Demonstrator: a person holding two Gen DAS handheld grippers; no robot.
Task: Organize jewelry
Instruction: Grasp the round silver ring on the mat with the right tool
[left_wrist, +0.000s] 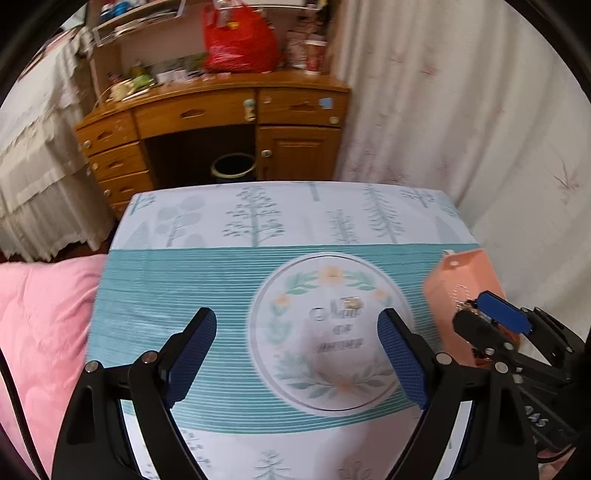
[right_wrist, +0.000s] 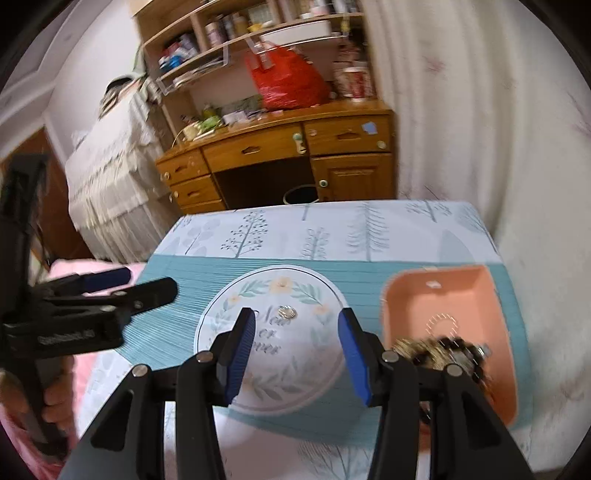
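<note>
Both hand-held grippers hover with nothing between their blue pads: the left hand-held gripper spread wide, the right hand-held gripper partly open, apparently lined up toward the one small ring lying loose on the round floral print of the tabletop. It looks tiny, silvery and glinting. To the right, the peach tray holds a tangled heap of gold-toned and dark beaded jewelry, likely the sorted pile. Beyond stand a wooden desk and a curtain.
</note>
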